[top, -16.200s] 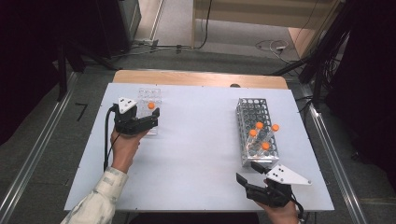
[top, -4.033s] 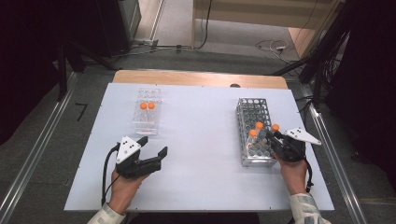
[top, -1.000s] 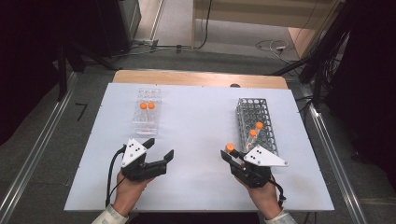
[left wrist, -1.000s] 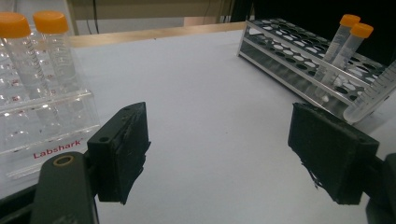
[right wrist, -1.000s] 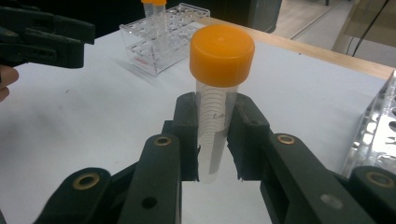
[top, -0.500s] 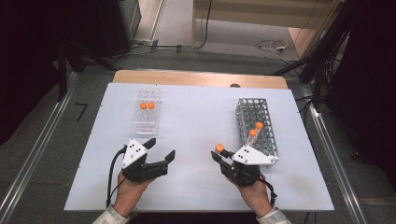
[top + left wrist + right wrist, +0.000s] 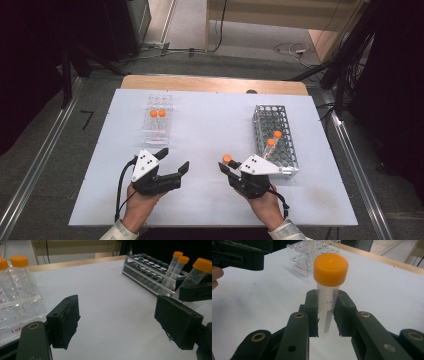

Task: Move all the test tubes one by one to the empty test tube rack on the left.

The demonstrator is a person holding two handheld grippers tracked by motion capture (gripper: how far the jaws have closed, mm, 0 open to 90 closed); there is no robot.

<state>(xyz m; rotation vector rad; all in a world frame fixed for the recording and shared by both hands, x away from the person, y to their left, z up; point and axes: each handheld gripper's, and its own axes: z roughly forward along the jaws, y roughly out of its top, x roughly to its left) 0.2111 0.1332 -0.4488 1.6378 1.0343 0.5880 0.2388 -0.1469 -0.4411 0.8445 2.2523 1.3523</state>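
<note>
Orange-capped tube (image 7: pixel 227 159): high view, clamped in your right claw (image 7: pixel 226 167), over the bench (image 7: pixel 210 120) left of the metal rack (image 7: pixel 275 141).
Left claw (image 7: pixel 120 322): left claw view, your jaws spread, nothing between.
Right claw view: pads (image 7: pixel 311 312) clenched on the tube (image 7: pixel 329 290), upright.

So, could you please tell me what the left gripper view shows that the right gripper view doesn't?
Left gripper view: the metal rack with two orange-capped tubes standing in it, and two more tubes in the clear rack, seen past the open left gripper. Right gripper view: the right gripper shut on the held tube, its pads pressing the clear body below the orange cap. Shared: the white table, the clear rack and the held tube.
</note>
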